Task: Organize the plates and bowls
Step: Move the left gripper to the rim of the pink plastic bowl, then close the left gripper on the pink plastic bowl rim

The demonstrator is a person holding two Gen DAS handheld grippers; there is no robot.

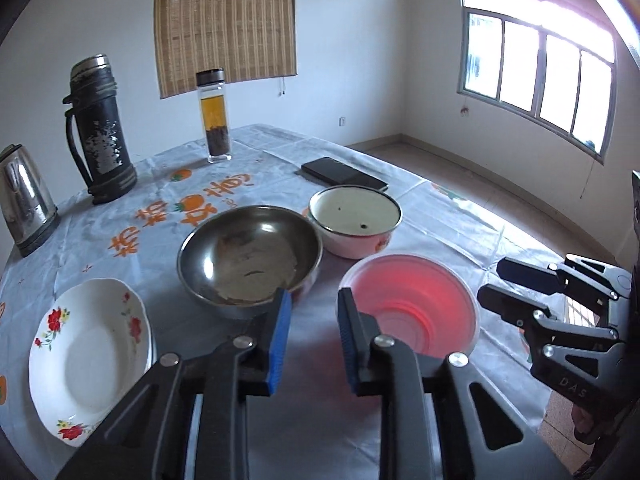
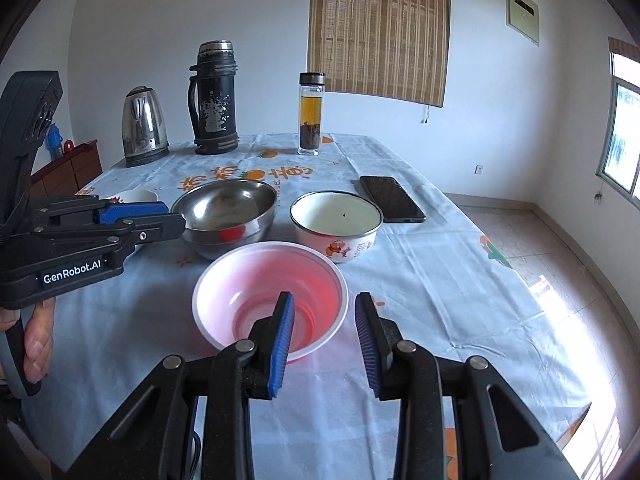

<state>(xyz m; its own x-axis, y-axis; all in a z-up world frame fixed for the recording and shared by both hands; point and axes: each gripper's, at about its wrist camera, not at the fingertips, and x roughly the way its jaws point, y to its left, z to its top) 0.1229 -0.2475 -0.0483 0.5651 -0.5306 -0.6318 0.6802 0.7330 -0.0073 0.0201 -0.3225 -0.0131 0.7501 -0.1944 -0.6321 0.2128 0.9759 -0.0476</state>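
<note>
Stock on the desk [image 2: 420, 280], as I read it from my feeds:

- Pink bowl [image 2: 269, 296]: nearest me, thin translucent plastic. I judge it very light and flexible, apt to skid on the cloth; I would pinch its near rim gently, one finger inside.
- Steel bowl [image 2: 226, 216]: behind it to the left, standing in or on a second steel piece, though I cannot tell which. Rigid, smooth, likely slippery; grip the rim squarely.
- Enamel bowl [image 2: 336, 224]: behind to the right, near a phone [image 2: 392, 199]. Stiff, heavier, enamel chips; take the rolled rim, set down softly.
- Flowered plate [image 1: 90, 356]: far left, ceramic, breakable, shallow; only the edge offers a hold.

Left hand-held gripper [image 1: 314, 304]: fingers part-spread, nothing between them, hanging above the gap between the steel and pink bowls.
Right hand-held gripper [image 2: 325, 308]: fingers part-spread and empty, straddling the pink bowl's near right rim in view, contact not evident.

Nothing stacked yet by my judgement.
</note>
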